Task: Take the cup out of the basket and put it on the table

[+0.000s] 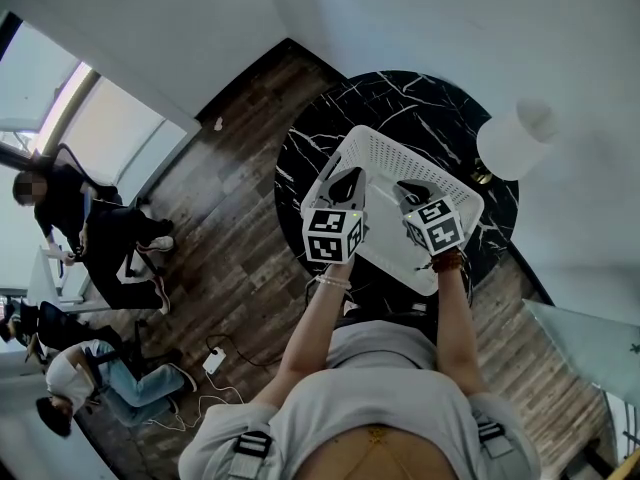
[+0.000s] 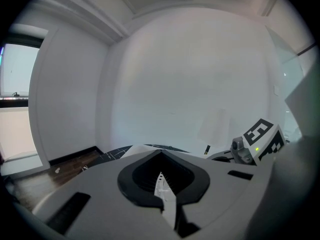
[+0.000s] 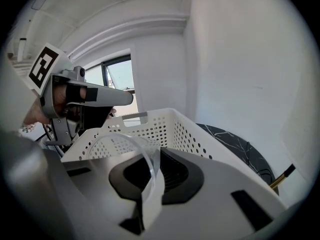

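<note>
A white perforated basket [image 1: 400, 158] stands on the round black marble table [image 1: 400, 93]. My right gripper [image 3: 150, 159] is shut on the wall of a clear plastic cup [image 3: 125, 143], whose rim arcs to the left above the basket [image 3: 170, 126]. In the head view the right gripper [image 1: 410, 193] hangs over the basket's near half and hides the cup. My left gripper [image 1: 345, 183] is at the basket's left edge. In its own view the left gripper [image 2: 161, 176] is shut on a thin white edge, which looks like the basket's rim [image 2: 167, 199].
A white lamp shade [image 1: 515, 138] stands at the table's right side. Wooden floor lies left of the table, with a charger and cables [image 1: 213, 360]. Several people [image 1: 90, 228] are by the window at far left. White walls close in behind the table.
</note>
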Available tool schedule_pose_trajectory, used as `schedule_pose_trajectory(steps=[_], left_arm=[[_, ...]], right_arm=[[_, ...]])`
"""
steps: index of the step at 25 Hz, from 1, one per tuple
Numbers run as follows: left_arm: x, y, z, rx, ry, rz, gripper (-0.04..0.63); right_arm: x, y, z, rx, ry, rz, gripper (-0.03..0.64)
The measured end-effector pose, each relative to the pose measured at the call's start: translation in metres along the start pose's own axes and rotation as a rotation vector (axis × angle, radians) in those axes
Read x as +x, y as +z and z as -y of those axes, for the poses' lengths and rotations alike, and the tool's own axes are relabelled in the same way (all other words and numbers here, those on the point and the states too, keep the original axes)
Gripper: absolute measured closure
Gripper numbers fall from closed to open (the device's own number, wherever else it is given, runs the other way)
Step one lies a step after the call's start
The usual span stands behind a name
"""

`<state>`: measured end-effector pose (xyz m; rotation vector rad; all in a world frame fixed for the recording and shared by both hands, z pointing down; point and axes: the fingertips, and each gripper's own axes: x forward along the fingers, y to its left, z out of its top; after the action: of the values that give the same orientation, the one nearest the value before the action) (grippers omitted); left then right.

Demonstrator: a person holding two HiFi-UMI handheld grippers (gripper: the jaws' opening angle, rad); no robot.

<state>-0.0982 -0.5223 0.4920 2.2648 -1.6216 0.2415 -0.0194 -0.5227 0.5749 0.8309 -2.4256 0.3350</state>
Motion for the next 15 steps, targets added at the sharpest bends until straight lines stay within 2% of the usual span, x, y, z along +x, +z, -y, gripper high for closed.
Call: schedule_pose_trajectory(steps=[15], left_arm=[[-0.007, 0.0, 0.0, 0.0, 0.01, 0.009, 0.589]], right_arm=[[-0.018, 0.016, -0.006, -0.002, -0.02, 0.037, 0.588]])
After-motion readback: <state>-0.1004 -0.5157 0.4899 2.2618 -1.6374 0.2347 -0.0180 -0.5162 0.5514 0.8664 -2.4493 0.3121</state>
